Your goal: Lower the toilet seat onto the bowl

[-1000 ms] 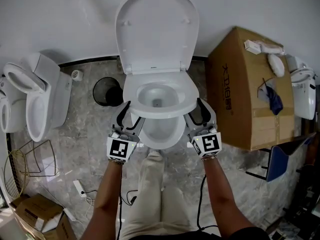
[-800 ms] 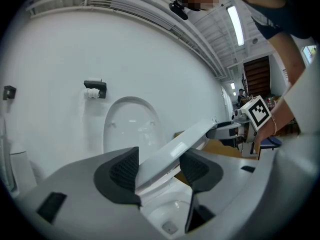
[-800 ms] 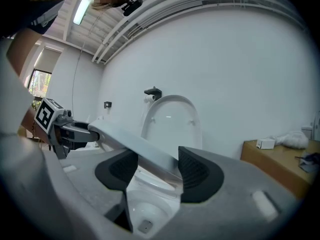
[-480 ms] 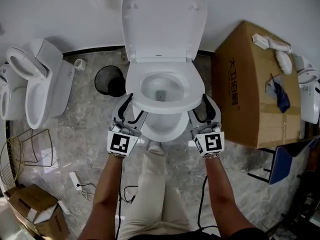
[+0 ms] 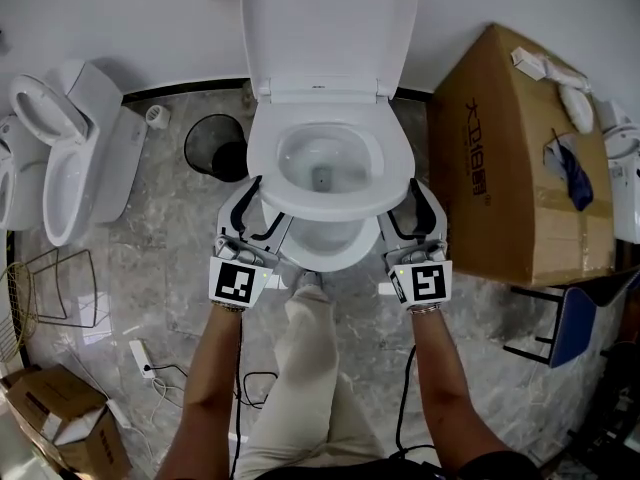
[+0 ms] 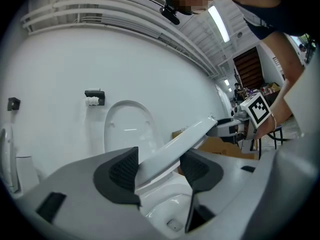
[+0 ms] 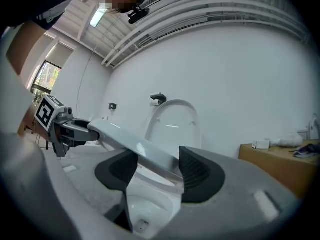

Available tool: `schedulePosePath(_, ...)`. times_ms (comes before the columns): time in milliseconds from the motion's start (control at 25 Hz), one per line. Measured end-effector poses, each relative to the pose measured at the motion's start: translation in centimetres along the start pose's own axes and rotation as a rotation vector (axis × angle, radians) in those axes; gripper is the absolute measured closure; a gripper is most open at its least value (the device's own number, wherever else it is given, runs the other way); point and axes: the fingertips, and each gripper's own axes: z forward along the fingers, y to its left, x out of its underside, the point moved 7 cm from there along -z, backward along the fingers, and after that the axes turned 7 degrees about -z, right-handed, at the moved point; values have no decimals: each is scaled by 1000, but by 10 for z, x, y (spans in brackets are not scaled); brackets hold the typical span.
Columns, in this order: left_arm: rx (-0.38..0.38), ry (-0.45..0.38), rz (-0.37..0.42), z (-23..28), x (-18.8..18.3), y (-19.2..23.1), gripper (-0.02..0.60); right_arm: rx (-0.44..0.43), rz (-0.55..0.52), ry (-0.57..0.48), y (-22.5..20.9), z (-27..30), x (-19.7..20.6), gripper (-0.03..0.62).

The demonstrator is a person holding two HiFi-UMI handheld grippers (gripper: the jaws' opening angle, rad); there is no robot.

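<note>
A white toilet stands against the wall with its lid (image 5: 328, 23) upright. The toilet seat (image 5: 325, 168) hangs tilted above the bowl (image 5: 328, 246), its front edge still raised off the rim. My left gripper (image 5: 256, 224) is shut on the seat's left side and my right gripper (image 5: 406, 224) on its right side. In the left gripper view the seat (image 6: 185, 141) runs between the pads of the left gripper (image 6: 159, 166), with the bowl (image 6: 165, 211) below. In the right gripper view the seat (image 7: 135, 146) passes through the right gripper (image 7: 157, 166), in front of the lid (image 7: 175, 119).
A second toilet (image 5: 70, 158) stands at the left and a black bin (image 5: 212, 148) beside the bowl. A big cardboard box (image 5: 510, 158) fills the right. A wire rack (image 5: 50, 288), a small box (image 5: 50, 418) and cables lie on the marble floor. The person's leg (image 5: 300, 368) is before the bowl.
Both grippers have come down with the seat held between them, and the seat now sits lower and closer to the bowl. The lid has stayed upright.
</note>
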Motion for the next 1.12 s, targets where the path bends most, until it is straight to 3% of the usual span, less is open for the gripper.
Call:
schedulePosePath(160, 2, -19, 23, -11, 18, -8, 341, 2, -31, -16, 10, -12, 16, 342)
schedulePosePath(280, 53, 42, 221, -20, 31, -11, 339, 8, -50, -24, 20, -20, 29, 342)
schedulePosePath(320, 49, 38, 219, -23, 36, -12, 340, 11, -53, -29, 22, -22, 33, 342)
schedulePosePath(400, 13, -12, 109, -27, 44, -16, 339, 17, -61, -37, 26, -26, 40, 342)
schedulePosePath(440, 26, 5, 155, -29, 48, -17, 339, 19, -65, -40, 28, -28, 44, 342)
schedulePosePath(520, 78, 81, 342, -33, 55, -19, 337, 24, -72, -47, 32, -33, 49, 342)
schedulePosePath(560, 89, 94, 382, -35, 58, -20, 337, 29, -70, -55, 34, -34, 51, 342)
schedulePosePath(1120, 67, 67, 423, -62, 122, -32, 336, 103, -84, -138, 63, -58, 110, 342)
